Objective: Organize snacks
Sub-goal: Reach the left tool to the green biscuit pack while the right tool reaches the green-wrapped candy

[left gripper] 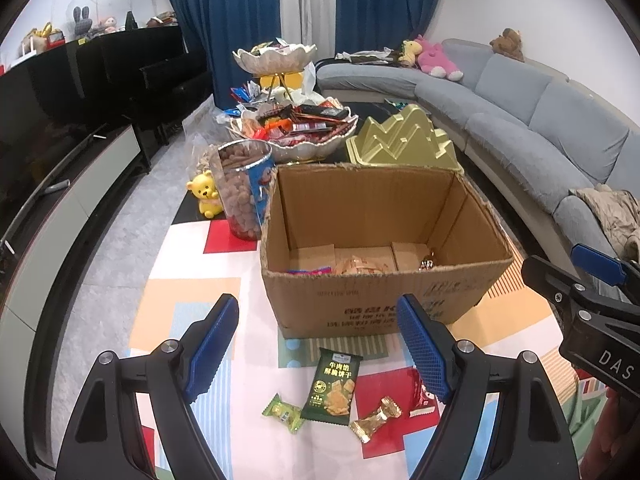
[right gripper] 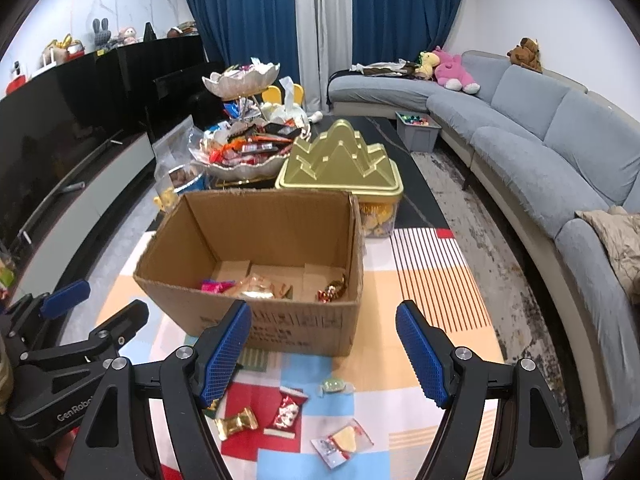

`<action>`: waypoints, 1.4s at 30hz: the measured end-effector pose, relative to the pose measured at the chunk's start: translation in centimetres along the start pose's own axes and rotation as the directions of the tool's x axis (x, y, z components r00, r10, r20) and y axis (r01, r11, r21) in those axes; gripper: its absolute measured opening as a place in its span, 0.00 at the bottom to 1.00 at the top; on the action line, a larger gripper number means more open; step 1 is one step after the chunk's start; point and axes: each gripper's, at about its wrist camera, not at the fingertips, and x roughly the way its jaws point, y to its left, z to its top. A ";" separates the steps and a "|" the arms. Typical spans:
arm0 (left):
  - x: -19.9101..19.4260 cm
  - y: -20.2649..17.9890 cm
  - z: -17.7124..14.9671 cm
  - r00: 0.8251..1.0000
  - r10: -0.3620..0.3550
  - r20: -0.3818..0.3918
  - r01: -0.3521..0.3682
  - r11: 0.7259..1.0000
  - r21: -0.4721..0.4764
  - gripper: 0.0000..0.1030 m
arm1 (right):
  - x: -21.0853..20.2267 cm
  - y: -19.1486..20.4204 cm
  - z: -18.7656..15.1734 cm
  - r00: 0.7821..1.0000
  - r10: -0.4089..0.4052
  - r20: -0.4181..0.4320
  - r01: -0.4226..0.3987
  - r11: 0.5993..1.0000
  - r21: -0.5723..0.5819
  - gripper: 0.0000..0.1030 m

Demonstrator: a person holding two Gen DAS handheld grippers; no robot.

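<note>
Lying loose on the patterned mat (left gripper: 224,240) just before the cardboard box (left gripper: 376,300): green biscuit packet (left gripper: 334,390), gold-wrapped candy (left gripper: 376,418), small green candy (left gripper: 282,412), red packet (right gripper: 289,412), clear pouch (right gripper: 342,442). Sitting inside the box, a few wrapped snacks. Hovering over them, left gripper (left gripper: 320,354) and right gripper (right gripper: 324,354), both spread wide, pinching nothing. Standing beyond the box, gold-lidded tub (right gripper: 344,168) and heaped snack bowl (left gripper: 304,136).

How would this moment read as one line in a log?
left gripper: open, empty | right gripper: open, empty | cardboard box: few snacks inside | green biscuit packet: on mat
</note>
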 end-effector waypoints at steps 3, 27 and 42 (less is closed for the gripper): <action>0.5 -0.2 -0.7 1.000 -0.001 -0.013 0.001 1.000 0.003 0.78 | 0.4 -0.1 -0.7 1.000 -0.009 -0.009 0.009 1.000 -0.004 0.73; 6.0 -0.8 -6.5 0.993 -0.009 -0.116 0.011 1.000 0.024 0.78 | 5.8 -0.2 -6.8 0.995 -0.031 -0.097 0.024 0.997 -0.067 0.73; 9.6 -1.0 -8.5 0.986 -0.017 -0.167 0.020 1.000 0.013 0.78 | 9.4 -0.9 -8.8 0.988 -0.031 -0.154 0.020 0.997 -0.075 0.73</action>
